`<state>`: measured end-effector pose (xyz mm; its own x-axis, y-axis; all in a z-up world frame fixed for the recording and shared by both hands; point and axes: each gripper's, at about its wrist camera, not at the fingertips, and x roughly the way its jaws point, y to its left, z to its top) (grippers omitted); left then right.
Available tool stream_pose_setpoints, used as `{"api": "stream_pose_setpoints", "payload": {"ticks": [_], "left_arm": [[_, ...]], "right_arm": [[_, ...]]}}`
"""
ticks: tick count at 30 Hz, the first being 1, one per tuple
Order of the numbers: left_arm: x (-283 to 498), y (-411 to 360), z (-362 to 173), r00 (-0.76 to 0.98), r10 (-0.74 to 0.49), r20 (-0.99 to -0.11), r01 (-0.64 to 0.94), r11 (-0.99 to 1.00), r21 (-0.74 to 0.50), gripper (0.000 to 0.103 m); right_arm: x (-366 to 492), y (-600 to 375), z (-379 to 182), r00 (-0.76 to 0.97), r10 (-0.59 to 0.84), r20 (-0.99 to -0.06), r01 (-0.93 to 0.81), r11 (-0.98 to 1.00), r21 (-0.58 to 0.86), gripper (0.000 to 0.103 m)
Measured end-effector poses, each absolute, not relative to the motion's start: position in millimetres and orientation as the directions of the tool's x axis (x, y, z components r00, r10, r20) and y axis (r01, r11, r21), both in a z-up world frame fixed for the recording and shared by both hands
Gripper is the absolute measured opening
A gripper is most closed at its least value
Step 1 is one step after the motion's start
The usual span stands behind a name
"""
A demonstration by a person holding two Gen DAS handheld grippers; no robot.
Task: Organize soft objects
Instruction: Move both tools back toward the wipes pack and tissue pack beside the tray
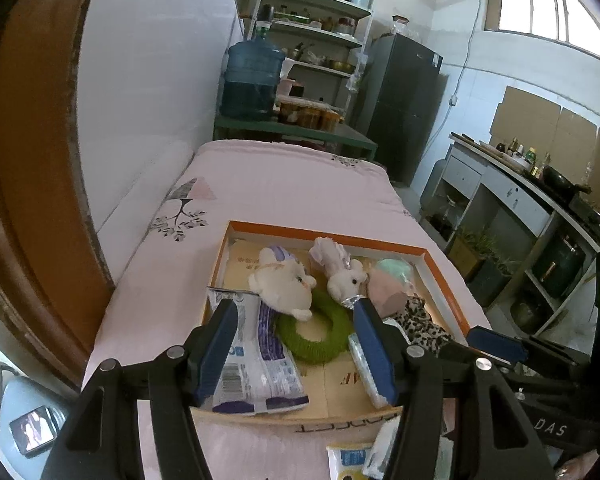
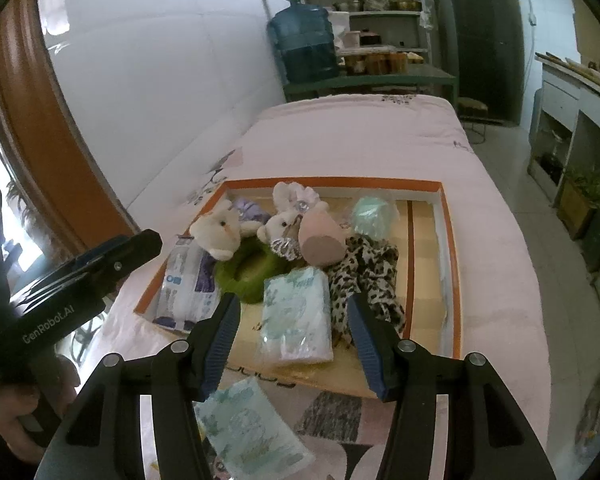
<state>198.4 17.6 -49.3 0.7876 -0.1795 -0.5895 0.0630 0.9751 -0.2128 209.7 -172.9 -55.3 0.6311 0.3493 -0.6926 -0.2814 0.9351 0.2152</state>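
Observation:
An orange-rimmed cardboard box (image 1: pixel 328 236) (image 2: pixel 332 181) lies on the pink bed. Inside it are a white plush rabbit (image 1: pixel 284 280) (image 2: pixel 220 232), a second rabbit with pink ears (image 1: pixel 340 272) (image 2: pixel 284 220), a green knitted ring (image 1: pixel 316 336) (image 2: pixel 252 272), a pink soft ball (image 1: pixel 384 284) (image 2: pixel 320 236), a leopard-print cloth (image 1: pixel 420 320) (image 2: pixel 368 276), a purple-printed pack (image 1: pixel 256 360) (image 2: pixel 184 288) and a pale tissue pack (image 2: pixel 296 316). Another tissue pack (image 2: pixel 252 428) lies on the bed in front of the box. My left gripper (image 1: pixel 292 308) and right gripper (image 2: pixel 293 300) both hover open over the box's near side, holding nothing.
A white wall and a brown wooden frame run along the left of the bed (image 1: pixel 292 184). Beyond the bed stand a blue water jug (image 1: pixel 252 80), shelves and a dark fridge (image 1: pixel 404 108). A kitchen counter (image 1: pixel 512 184) lines the right. Small packs (image 1: pixel 348 460) lie near the bed's front edge.

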Motion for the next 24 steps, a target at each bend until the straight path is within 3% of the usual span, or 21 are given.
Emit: {"api": "stream_pose_setpoints", "payload": {"ticks": [24], "left_arm": [[144.9, 24.7, -43.1, 0.8, -0.16, -0.579, 0.059, 0.98, -0.19, 0.06]], "right_arm": [[162.0, -169.0, -45.1, 0.64, 0.35, -0.684, -0.289, 0.934, 0.208, 0.057]]}}
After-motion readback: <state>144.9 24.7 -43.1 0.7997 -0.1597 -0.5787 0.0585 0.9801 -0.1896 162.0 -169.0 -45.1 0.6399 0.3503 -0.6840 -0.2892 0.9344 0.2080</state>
